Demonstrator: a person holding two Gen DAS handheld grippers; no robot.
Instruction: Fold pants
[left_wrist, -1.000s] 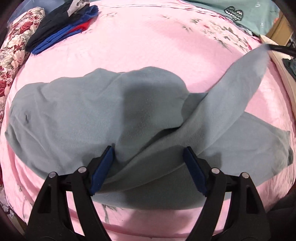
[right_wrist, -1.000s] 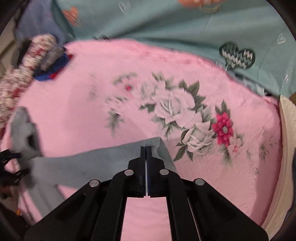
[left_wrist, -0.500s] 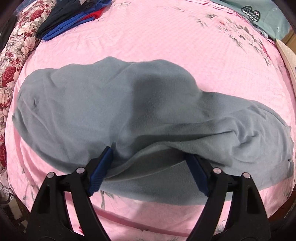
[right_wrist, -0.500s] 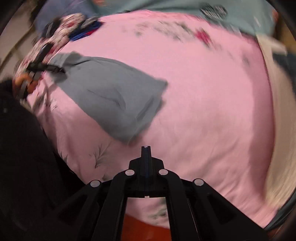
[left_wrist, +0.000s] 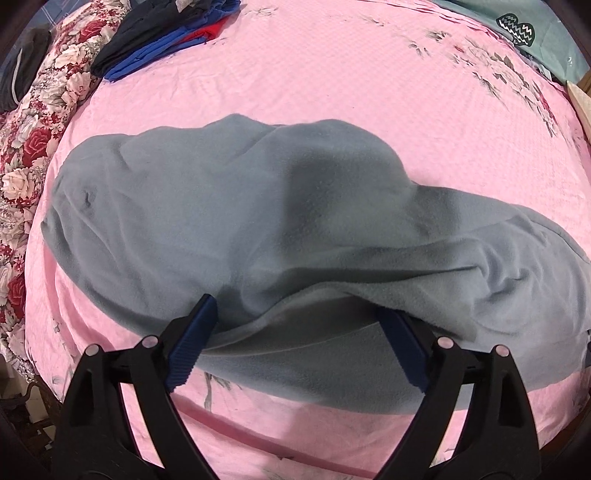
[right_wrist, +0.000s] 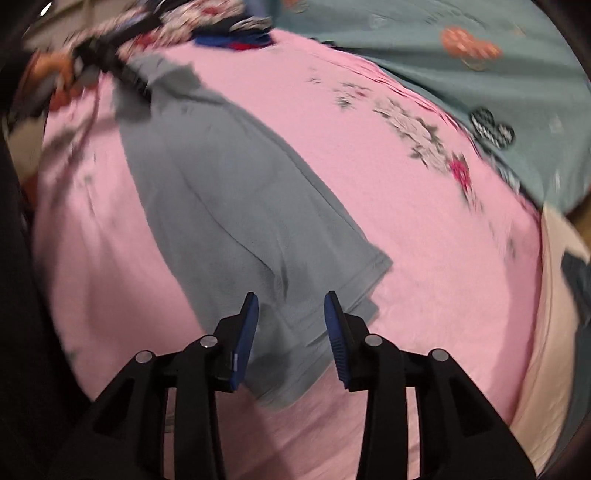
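The grey-blue fleece pants lie across the pink bedspread, one leg folded over the other with a rumpled fold along the near edge. My left gripper is open wide, its blue pads on either side of that fold. In the right wrist view the pants run from the far left toward me and end at the leg hems. My right gripper is open just above the hem end. The left gripper shows blurred at the far end.
A stack of dark, blue and red clothes lies at the far left of the bed. A red floral quilt runs along the left side. A teal blanket lies at the far right, a cream edge beside it.
My right gripper let go of the raised leg, which now lies over the other leg. It swung back over the hem end and opened. The left gripper stayed open at the fold.
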